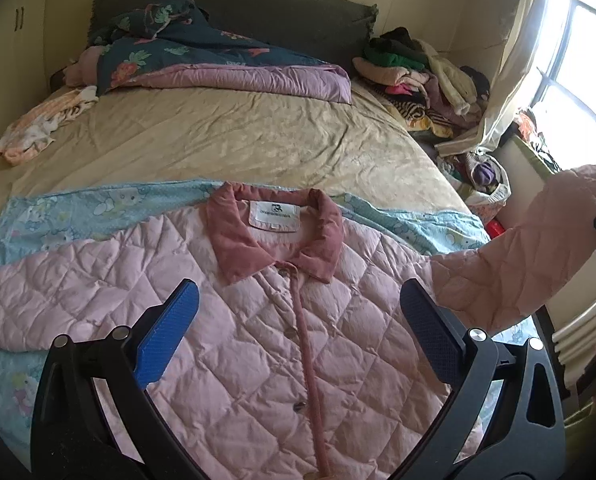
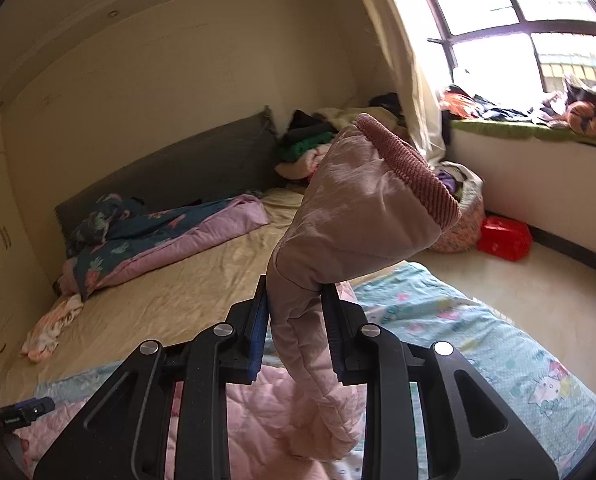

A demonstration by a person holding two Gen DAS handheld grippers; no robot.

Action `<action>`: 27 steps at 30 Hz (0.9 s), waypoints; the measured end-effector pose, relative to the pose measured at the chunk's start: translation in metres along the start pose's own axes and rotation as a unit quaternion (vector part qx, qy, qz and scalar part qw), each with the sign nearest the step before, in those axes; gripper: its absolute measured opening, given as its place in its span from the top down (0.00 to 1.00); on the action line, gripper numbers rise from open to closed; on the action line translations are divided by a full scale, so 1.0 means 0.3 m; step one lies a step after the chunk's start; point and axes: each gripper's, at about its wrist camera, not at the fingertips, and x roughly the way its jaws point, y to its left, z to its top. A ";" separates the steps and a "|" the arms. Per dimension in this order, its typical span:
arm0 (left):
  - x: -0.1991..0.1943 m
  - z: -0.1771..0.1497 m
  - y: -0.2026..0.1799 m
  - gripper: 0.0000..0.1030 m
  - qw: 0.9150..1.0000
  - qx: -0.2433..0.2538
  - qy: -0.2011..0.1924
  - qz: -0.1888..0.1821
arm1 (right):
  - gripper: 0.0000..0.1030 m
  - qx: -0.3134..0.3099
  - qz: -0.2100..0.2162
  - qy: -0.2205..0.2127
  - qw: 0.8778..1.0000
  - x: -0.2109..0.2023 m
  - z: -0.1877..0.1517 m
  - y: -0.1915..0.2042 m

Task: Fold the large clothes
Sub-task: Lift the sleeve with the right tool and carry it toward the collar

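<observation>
Right tongs (image 2: 294,336) are clamped on the sleeve (image 2: 361,216) of a pink quilted jacket (image 1: 258,320), pads pressing the padded fabric just below its ribbed, darker pink cuff (image 2: 409,168), which stands lifted above the bed. Left tongs (image 1: 298,332) hover with jaws wide apart and nothing between them, above the jacket's buttoned front, below the dusty-rose collar (image 1: 276,236). From the left view the raised sleeve arcs off to the right edge, while the other sleeve lies spread flat to the left. The jacket rests face up on a pale blue cartoon-print sheet (image 1: 78,212) at the near end of the bed (image 1: 218,136). Further back lie a dark floral quilt (image 1: 202,52) and a heap of clothes (image 1: 421,76) beside a bright window. The jacket looks soft, puffy and light, with a slightly slick shell; it bunches where pinched and will likely sag and spring back instead of creasing sharply. Good places to grip would be the firmer cuff, the collar or a hem edge, where the stitching gives the pads something to bite.
</observation>
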 end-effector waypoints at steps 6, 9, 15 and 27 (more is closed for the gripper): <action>-0.030 0.010 0.079 0.08 1.000 -0.022 -0.004 -0.008 | 0.76 -0.036 0.029 -0.006 0.999 -0.027 -0.004 0.157; -0.041 0.016 0.127 0.08 0.999 -0.032 -0.006 -0.008 | 0.76 -0.045 0.042 -0.006 0.998 -0.030 -0.015 0.215; -0.064 0.032 0.204 0.08 0.999 -0.048 -0.014 -0.007 | 0.76 -0.061 0.066 0.004 0.996 -0.007 -0.043 0.335; -0.089 0.027 0.361 0.08 0.995 -0.095 -0.028 -0.025 | 0.77 -0.096 0.113 0.027 0.989 0.047 -0.142 0.568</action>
